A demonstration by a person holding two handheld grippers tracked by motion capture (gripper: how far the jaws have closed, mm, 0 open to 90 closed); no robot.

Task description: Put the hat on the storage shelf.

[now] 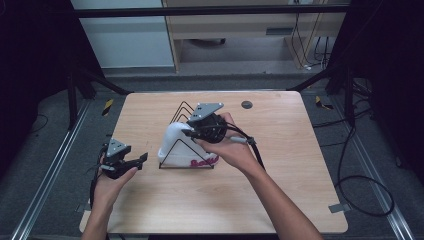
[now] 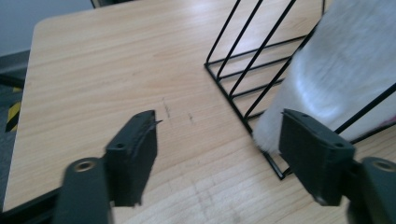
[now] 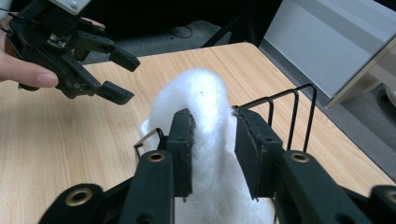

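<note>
Snagging is the likely trouble: the white fleece garment [image 3: 205,121] sits in the black wire rack [image 1: 185,150] mid-worktop, and the right gripper [image 3: 212,140] has its fingers nipping the top fold (loosely, perhaps). Lifting could drag the rack. The left gripper [image 2: 217,154], near the left edge, gapes empty.

A light wooden table [image 1: 280,190] with rounded corners sits at the centre of the high view, on a grey floor [image 1: 45,165]. Metal rails [image 1: 47,175] run along the floor at 9 and 3 o'clock. Black and yellow striped tape [image 1: 107,106] marks the floor at 10 o'clock. Black cables [image 1: 362,185] loop at 4 o'clock. At 12 o'clock stand a pale cabinet [image 1: 127,35] and a light wooden desk [image 1: 240,25]. Dark curtains [image 1: 30,65] close both sides.
</note>
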